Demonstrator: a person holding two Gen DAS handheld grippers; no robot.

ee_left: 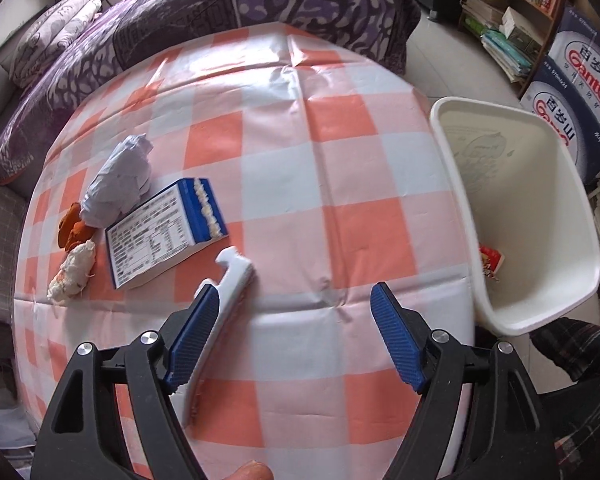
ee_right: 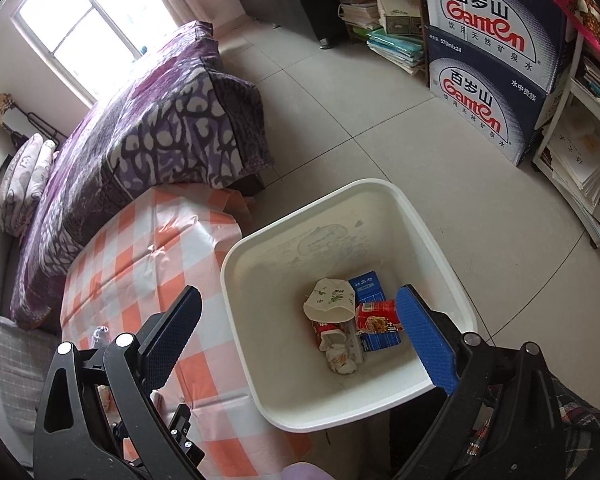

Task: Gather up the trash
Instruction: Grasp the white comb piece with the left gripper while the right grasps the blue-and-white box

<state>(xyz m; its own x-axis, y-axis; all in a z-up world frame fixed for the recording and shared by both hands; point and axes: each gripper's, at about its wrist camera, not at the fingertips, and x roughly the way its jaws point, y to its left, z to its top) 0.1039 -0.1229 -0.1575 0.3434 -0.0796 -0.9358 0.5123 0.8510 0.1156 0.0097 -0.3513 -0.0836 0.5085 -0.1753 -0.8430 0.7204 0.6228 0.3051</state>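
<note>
Left gripper [ee_left: 294,308]: I hold it low over the desk [ee_left: 340,208]; jaws spread wide, nothing between them.

White plastic strip [ee_left: 220,300]: lies on the checked cloth, its near part running beside the left finger [ee_left: 196,336]. Touching or just beside, I cannot tell.

Remaining trash: blue-and-white box [ee_left: 160,228] lying flat ahead-left; crumpled pale paper [ee_left: 118,184] just beyond it; orange peel [ee_left: 73,229] and a whitish wad [ee_left: 73,273] at the box's left side, all close together.

Right gripper [ee_right: 300,312]: I hold it above the bin [ee_right: 260,380]; jaws open and empty.

Bin contents: paper cup [ee_right: 329,299], red packet [ee_right: 378,316], blue carton [ee_right: 366,283], crumpled wrapper [ee_right: 340,354], all at the bottom.

Bin position: on the floor, against the desk's right edge.

Progress, my estimate: part done; five pieces on the desk.

Next target, my guess: the strip, being nearest the left jaws.

Risk 1: strip is thin and flat; closing off-centre may push it sideways or pinch the cloth with it.

Risk 2: smooth cloth with creases; dragging could shift it and scatter the small peel pieces.

Risk 3: the wad looks loose; a weak pinch may drop it short of the bin.

Risk 4: left pile is crowded; reaching for the box may knock peel off the desk edge.
</note>
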